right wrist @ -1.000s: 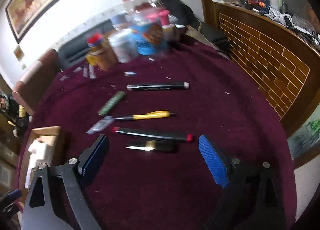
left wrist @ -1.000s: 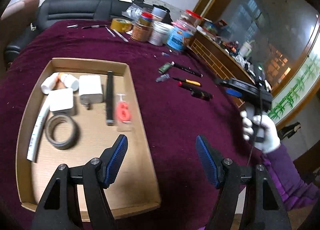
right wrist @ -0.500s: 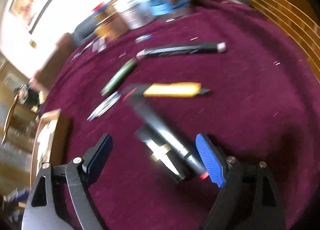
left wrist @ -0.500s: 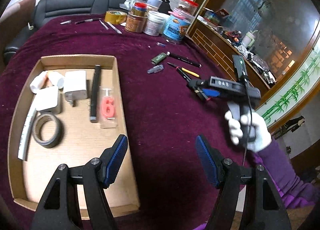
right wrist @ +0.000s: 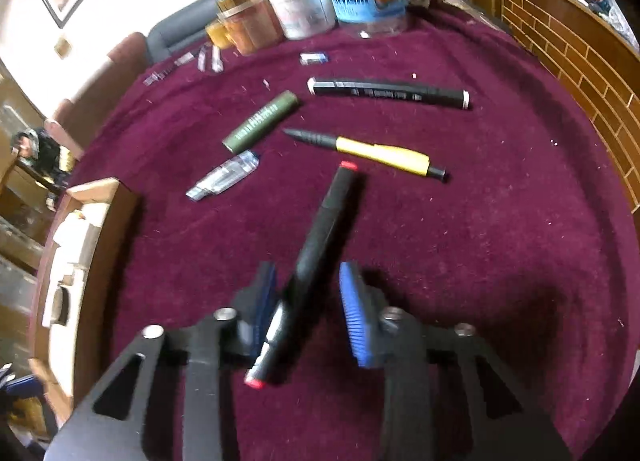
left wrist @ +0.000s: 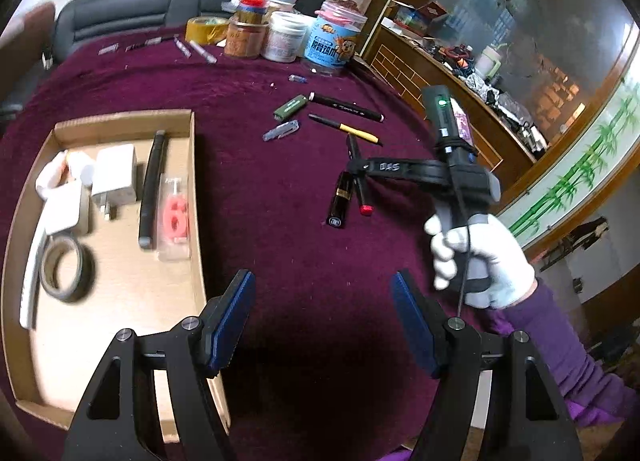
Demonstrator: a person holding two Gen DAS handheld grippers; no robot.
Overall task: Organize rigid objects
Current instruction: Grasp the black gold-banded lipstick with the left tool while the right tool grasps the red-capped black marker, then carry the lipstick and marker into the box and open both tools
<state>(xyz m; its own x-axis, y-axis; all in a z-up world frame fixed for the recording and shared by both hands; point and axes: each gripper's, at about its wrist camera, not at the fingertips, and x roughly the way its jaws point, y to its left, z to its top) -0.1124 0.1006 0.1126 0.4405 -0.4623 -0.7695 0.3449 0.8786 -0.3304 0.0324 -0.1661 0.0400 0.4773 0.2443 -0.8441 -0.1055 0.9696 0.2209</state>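
Observation:
My right gripper (right wrist: pixel 308 305) is shut on a black marker with red ends (right wrist: pixel 320 245), which sticks out forward between the blue pads. In the left wrist view the right gripper (left wrist: pixel 356 171) holds that marker (left wrist: pixel 360 185) above the purple cloth, next to a dark lipstick tube (left wrist: pixel 341 201). My left gripper (left wrist: pixel 324 313) is open and empty above the cloth beside the cardboard tray (left wrist: pixel 120 119). On the cloth lie a black marker (right wrist: pixel 388 93), a yellow pen (right wrist: pixel 380 153), a green lighter (right wrist: pixel 262 121) and a clear USB stick (right wrist: pixel 226 179).
The tray holds white chargers (left wrist: pixel 114 175), a tape roll (left wrist: pixel 66 275), a black stick (left wrist: pixel 152 189) and a pink pack (left wrist: pixel 174 215). Jars and tubs (left wrist: pixel 288 37) stand at the table's far side, with small pens (left wrist: pixel 200 51) near them. A wooden counter (left wrist: pixel 460 101) runs on the right.
My right gripper has dropped onto the red-ended black marker and closed on it. The left wrist view has shifted slightly, the gripper still open.

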